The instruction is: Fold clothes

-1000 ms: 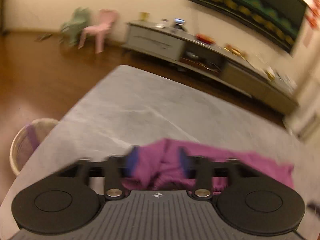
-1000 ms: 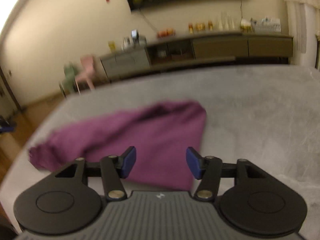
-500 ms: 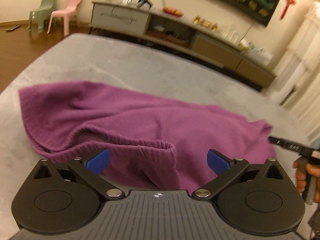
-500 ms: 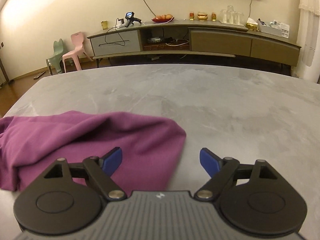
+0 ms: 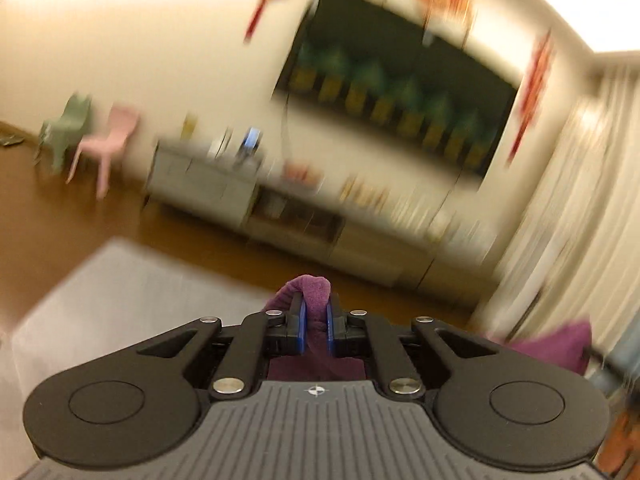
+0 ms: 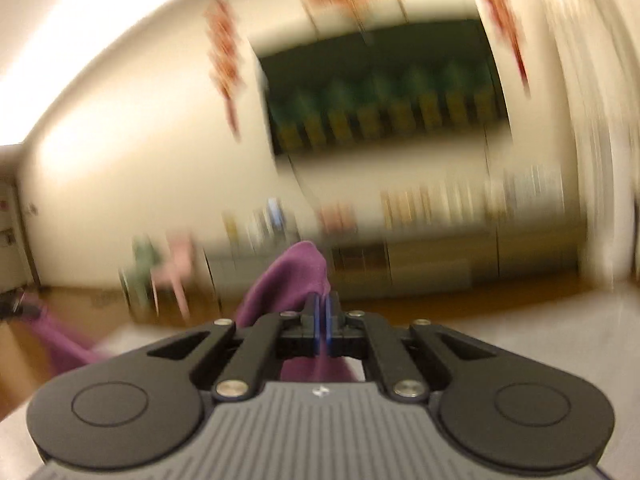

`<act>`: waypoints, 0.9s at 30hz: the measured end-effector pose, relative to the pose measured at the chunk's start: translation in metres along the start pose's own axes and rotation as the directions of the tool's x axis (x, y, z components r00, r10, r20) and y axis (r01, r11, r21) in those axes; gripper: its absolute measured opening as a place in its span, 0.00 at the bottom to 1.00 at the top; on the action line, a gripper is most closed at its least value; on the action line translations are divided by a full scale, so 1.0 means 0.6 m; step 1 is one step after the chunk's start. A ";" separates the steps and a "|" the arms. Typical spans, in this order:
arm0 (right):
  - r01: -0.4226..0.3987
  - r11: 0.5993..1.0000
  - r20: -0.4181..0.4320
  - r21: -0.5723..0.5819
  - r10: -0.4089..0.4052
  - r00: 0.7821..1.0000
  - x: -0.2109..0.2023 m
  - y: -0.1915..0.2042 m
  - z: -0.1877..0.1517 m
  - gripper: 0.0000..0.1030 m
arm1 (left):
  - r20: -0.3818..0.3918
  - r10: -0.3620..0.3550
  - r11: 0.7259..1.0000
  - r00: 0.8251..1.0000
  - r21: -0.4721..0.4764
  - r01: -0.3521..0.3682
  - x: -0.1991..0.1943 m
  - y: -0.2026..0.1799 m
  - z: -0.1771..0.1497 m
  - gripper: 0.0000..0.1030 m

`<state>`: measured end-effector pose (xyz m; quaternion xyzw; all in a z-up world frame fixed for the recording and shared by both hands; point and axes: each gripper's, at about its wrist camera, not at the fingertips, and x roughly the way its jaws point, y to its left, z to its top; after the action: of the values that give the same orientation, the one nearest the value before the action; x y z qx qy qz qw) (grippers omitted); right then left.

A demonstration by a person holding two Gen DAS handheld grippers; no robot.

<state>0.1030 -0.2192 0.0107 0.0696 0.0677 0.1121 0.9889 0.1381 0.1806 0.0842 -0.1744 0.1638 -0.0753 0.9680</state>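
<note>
My left gripper (image 5: 315,328) is shut on a fold of the purple knit garment (image 5: 314,292), which pokes up between the blue pads. More of it shows at the right of the left wrist view (image 5: 560,348). My right gripper (image 6: 322,326) is shut on another part of the same purple garment (image 6: 292,276), which trails away to the left (image 6: 60,344). Both grippers are raised and tilted up above the grey table (image 5: 132,292). Both views are blurred by motion.
A long low TV cabinet (image 5: 304,224) with small items on top stands against the far wall under a dark screen (image 5: 392,92). A pink chair (image 5: 108,140) and a green chair (image 5: 64,128) stand at the left on the wooden floor. Curtains (image 5: 580,208) hang at the right.
Both grippers were open over the garment lying on the table. Both have now shut on it and swung upward, lifting the cloth off the table.
</note>
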 end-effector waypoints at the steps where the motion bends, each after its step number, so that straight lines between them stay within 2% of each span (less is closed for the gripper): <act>1: -0.012 0.999 0.039 -0.043 0.014 0.999 -0.037 0.016 0.011 0.02 | 0.026 -0.009 1.000 1.000 0.000 0.009 -0.034 0.011 0.018 0.09; 2: -0.022 0.996 0.074 -0.086 0.028 0.997 -0.075 0.033 0.022 0.02 | 0.031 0.009 1.000 0.999 0.025 -0.010 -0.062 0.025 0.019 0.09; 4: -0.042 0.995 0.003 -0.095 0.042 0.999 -0.117 0.059 0.008 0.02 | -0.003 0.065 0.996 0.998 0.061 -0.064 -0.100 0.059 0.005 0.09; 6: -0.034 0.994 -0.153 -0.099 0.018 0.988 -0.145 0.076 -0.052 0.02 | -0.113 0.132 0.990 0.985 0.057 -0.126 -0.116 0.115 -0.045 0.09; 7: -0.023 0.998 -0.264 -0.066 0.005 0.964 -0.152 0.071 -0.099 0.03 | -0.170 0.167 0.985 0.971 0.061 -0.159 -0.121 0.142 -0.072 0.09; 9: 0.034 0.999 -0.458 0.024 -0.019 0.889 -0.159 0.050 -0.182 0.06 | -0.289 0.232 0.972 0.929 0.099 -0.212 -0.117 0.178 -0.130 0.09; 10: 0.083 0.994 -0.536 0.076 -0.029 0.844 -0.159 0.033 -0.216 0.13 | -0.332 0.233 0.972 0.914 0.106 -0.209 -0.114 0.185 -0.149 0.09; 11: 0.135 0.983 -0.611 0.124 -0.031 0.791 -0.159 0.016 -0.250 0.15 | -0.374 0.234 0.972 0.897 0.113 -0.206 -0.111 0.192 -0.168 0.10; 12: 0.161 0.972 -0.633 0.170 -0.018 0.774 -0.162 0.000 -0.256 0.15 | -0.400 0.236 0.971 0.885 0.123 -0.204 -0.110 0.195 -0.181 0.10; 13: 0.158 0.968 -0.615 0.196 -0.004 0.789 -0.171 -0.008 -0.244 0.19 | -0.389 0.242 0.969 0.889 0.142 -0.202 -0.113 0.187 -0.182 0.10; 14: 0.153 0.963 -0.594 0.222 0.009 0.804 -0.181 -0.015 -0.230 0.35 | -0.376 0.243 0.968 0.894 0.158 -0.197 -0.115 0.179 -0.179 0.10; 16: 0.142 0.970 -0.541 0.197 -0.013 0.841 -0.188 -0.014 -0.193 0.55 | -0.335 0.215 0.971 0.917 0.173 -0.165 -0.112 0.160 -0.161 0.16; 18: 0.120 0.982 -0.507 0.148 -0.029 0.862 -0.170 -0.007 -0.162 0.58 | -0.298 0.190 0.972 0.936 0.194 -0.135 -0.095 0.129 -0.138 0.18; 20: 0.092 0.991 -0.498 0.094 -0.033 0.866 -0.117 0.007 -0.139 0.74 | -0.283 0.167 0.969 0.945 0.225 -0.103 -0.059 0.097 -0.120 0.18; 22: 0.086 0.995 -0.516 0.050 -0.048 0.855 -0.038 0.021 -0.133 0.76 | -0.298 0.150 0.960 0.943 0.270 -0.067 -0.008 0.064 -0.120 0.20; 24: 0.121 0.992 -0.550 0.031 -0.084 0.831 0.045 0.028 -0.144 0.76 | -0.331 0.144 0.947 0.933 0.320 -0.033 0.050 0.031 -0.129 0.29; 27: 0.195 0.981 -0.582 -0.009 -0.163 0.796 0.150 0.025 -0.172 0.74 | -0.392 0.188 0.915 0.901 0.404 -0.015 0.150 -0.001 -0.167 0.31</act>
<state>0.1713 -0.1714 -0.0987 0.0508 0.3750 0.0323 0.9251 0.1876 0.1303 -0.0304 0.0518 0.3601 -0.0911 0.9270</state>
